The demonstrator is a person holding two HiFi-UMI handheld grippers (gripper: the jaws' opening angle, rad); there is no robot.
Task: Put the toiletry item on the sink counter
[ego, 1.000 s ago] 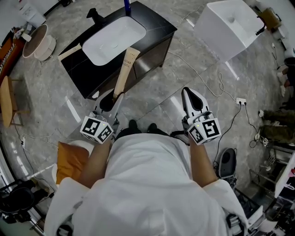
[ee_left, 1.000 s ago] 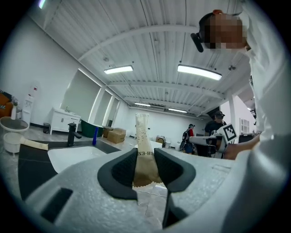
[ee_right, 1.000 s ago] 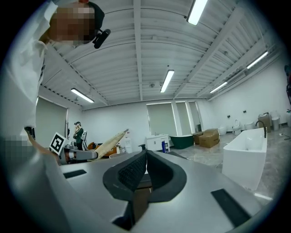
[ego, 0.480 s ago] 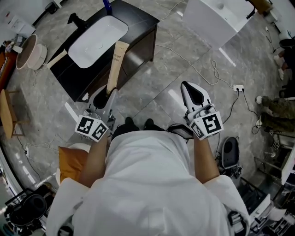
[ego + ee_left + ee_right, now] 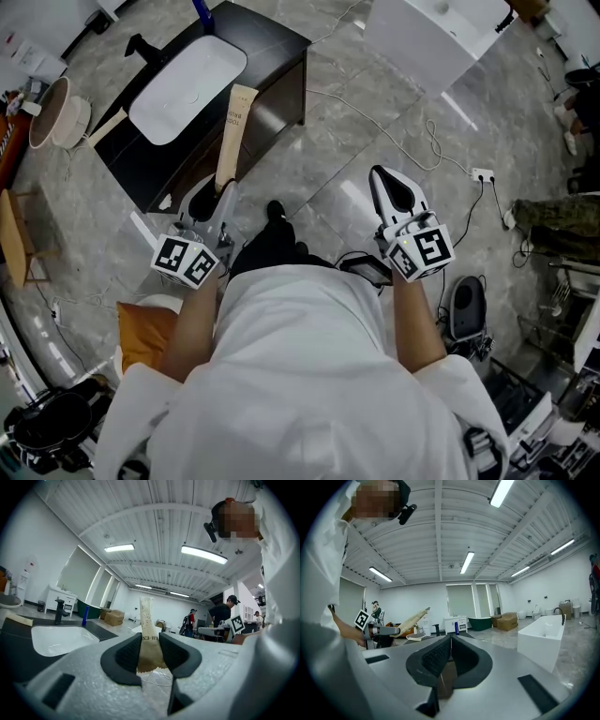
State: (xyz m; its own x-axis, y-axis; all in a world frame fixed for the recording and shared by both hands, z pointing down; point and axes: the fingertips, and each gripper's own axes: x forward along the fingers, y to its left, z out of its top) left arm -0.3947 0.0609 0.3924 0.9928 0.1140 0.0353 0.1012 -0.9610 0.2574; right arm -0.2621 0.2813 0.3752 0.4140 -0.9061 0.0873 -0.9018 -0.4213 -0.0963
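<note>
Bathroom-fixture showroom hall, black sink counter (image 5: 267, 39) with white basin (image 5: 187, 80), freestanding white bathtub (image 5: 422, 42), marble floor (image 5: 375, 150), strip-lit ceiling (image 5: 154, 527)

White bathtub (image 5: 433, 37) top right; power strip (image 5: 482, 174) right; round basin (image 5: 58, 112) far left; orange cushion (image 5: 141, 333) lower left.
</note>
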